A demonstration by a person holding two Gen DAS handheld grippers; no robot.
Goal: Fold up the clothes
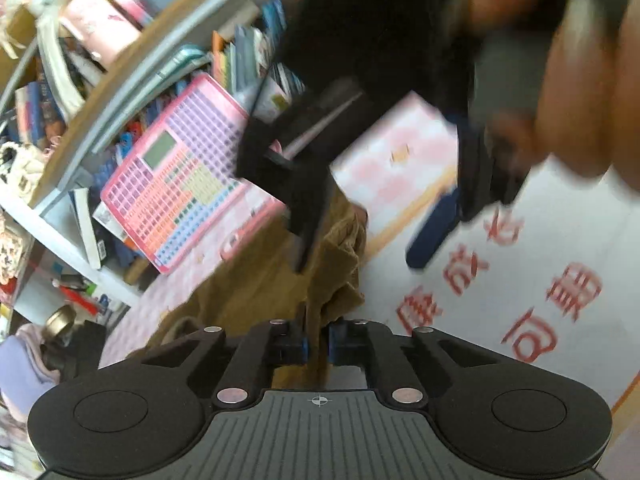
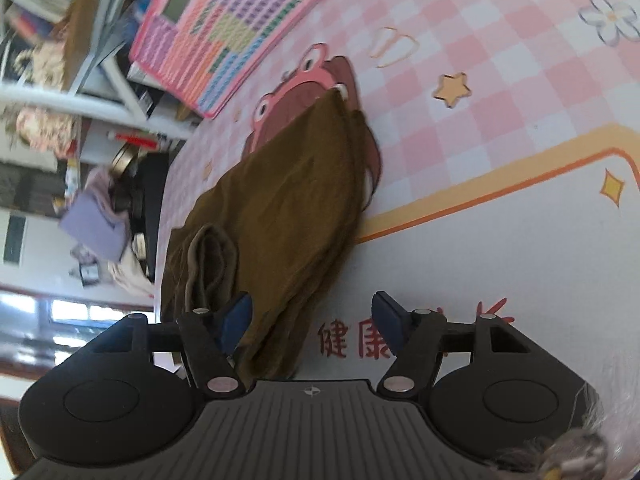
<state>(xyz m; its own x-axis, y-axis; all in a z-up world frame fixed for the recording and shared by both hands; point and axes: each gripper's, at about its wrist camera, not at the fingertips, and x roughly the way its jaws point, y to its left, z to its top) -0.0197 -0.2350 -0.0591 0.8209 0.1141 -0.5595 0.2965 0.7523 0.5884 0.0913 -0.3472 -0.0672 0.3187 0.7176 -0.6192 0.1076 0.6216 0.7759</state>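
Pink checked desk mat [image 2: 500, 80], cluttered bookshelf [image 1: 100, 92] behind; one brown garment [image 2: 280, 208], left gripper [image 1: 317, 344] jaws clamped on it, right gripper [image 2: 312, 320] jaws apart

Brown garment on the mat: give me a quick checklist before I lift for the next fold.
1. Left gripper shut on brown garment: ok, fabric sits pinched between its pads.
2. Right gripper gripping: not ok, jaws open, nothing pinched.
3. Garment lying flat: not ok, bunched and creased near both grippers.
4. Garment fully on the pink checked mat: cannot tell, its near end is hidden.
5. Pink keyboard toy clear of the garment: ok, apart.
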